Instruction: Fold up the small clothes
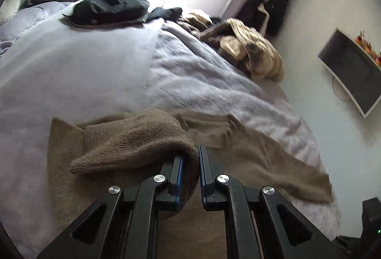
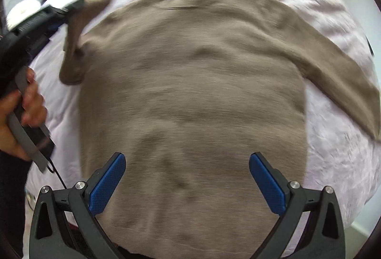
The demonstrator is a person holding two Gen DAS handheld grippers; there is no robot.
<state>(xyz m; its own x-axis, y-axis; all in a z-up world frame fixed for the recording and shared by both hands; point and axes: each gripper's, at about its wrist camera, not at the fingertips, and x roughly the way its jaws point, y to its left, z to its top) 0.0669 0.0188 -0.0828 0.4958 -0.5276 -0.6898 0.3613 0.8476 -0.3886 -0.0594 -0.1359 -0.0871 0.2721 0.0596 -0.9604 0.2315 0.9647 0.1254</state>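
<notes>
No text, label, brand, number or sign can be read in either view; fabric and surfaces ahead of the tongs are plain or blurred.

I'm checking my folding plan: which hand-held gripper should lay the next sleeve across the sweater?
Left. The left hand-held gripper already pinches a sleeve lifted off the sweater; the right hand-held gripper hovers open and holds nothing.

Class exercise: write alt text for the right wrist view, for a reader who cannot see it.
A taupe knit sweater lies spread flat on a lilac bedspread, with the right claw wide open above its lower part. At upper left, the left claw lifts one sleeve off the bed; the other sleeve lies stretched out to the right.
</notes>
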